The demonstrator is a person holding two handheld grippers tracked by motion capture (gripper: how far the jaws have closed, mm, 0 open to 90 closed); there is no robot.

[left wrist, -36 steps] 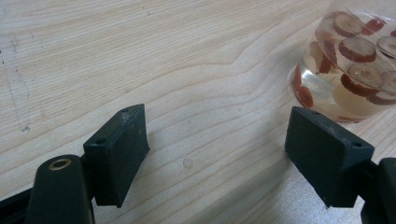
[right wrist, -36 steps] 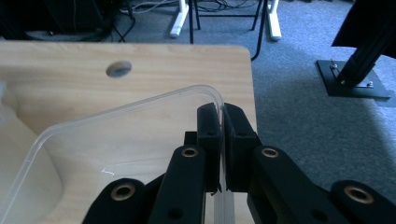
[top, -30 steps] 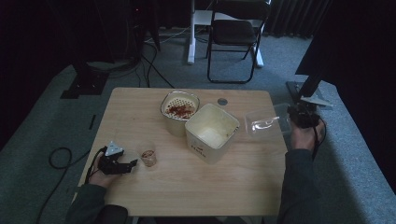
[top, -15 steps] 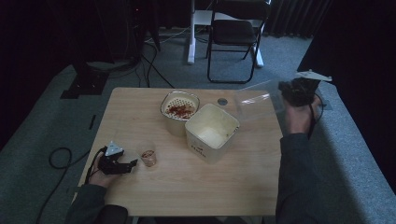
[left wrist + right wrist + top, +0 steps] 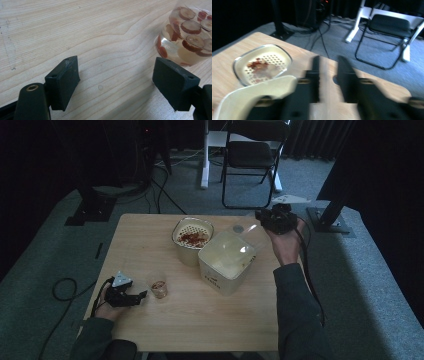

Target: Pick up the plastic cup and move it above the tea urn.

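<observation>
At the table's centre stands a cream, square-sided container with rounded corners and faint lettering on its front wall. Touching it at ten o'clock is a pale bowl with a perforated strainer insert holding reddish pieces. The table is light wood with plain grain, a few scuffs visible in the left gripper view.

At eight o'clock, near the table's edge, the left gripper rests low on the wood, its black block-shaped jaws spread wide with bare table between them. Just beyond its right jaw sits a small clear glass cup of rounded form, containing pale liquid and red-rimmed round slices; the jaws do not touch it.

At two o'clock the right gripper is raised above the table's far corner. It holds a clear, thin plastic lid that slants over the container's mouth. In the right gripper view the jaws stand narrow, but motion blur smears them and the lid cannot be made out between them. A small dark round object lies behind the lid, unidentifiable.

Beyond the table a black folding chair is cut off at the top edge.
</observation>
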